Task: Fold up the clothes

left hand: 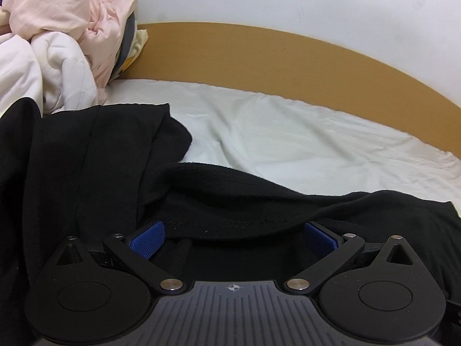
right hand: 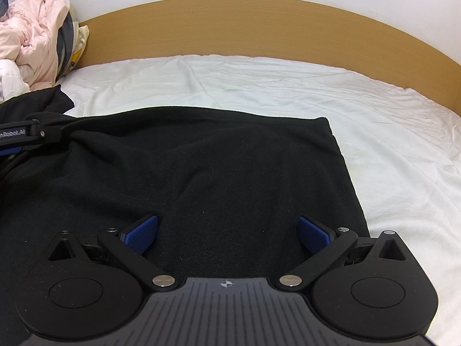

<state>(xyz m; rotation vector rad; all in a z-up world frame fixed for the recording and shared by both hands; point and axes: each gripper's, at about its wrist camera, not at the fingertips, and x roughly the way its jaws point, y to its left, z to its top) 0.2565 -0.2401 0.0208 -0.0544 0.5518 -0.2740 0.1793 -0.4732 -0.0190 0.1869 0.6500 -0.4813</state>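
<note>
Bed: a white sheet (right hand: 259, 86) covered the mattress, with a curved wooden headboard (right hand: 230, 26) at the far side and a plain white wall behind it.
Garment: the black garment (right hand: 187, 173) lay spread on the near part of the sheet. Its right side looked flat with a clean straight edge, so I'd guess one fold was in. The left side was bunched and hanging in loose layers, so plenty was left to do.
Laundry pile: pink and white bedding (left hand: 57, 28) was heaped at the far left, touching the black cloth's far left edge, kinda crowding that side.
Left gripper (left hand: 233, 238): wide apart, a rolled hem sitting between the blue pads, nothing pinched yet.
Right gripper (right hand: 227, 235): also wide, hovering over the flat cloth, holding nothing.
</note>
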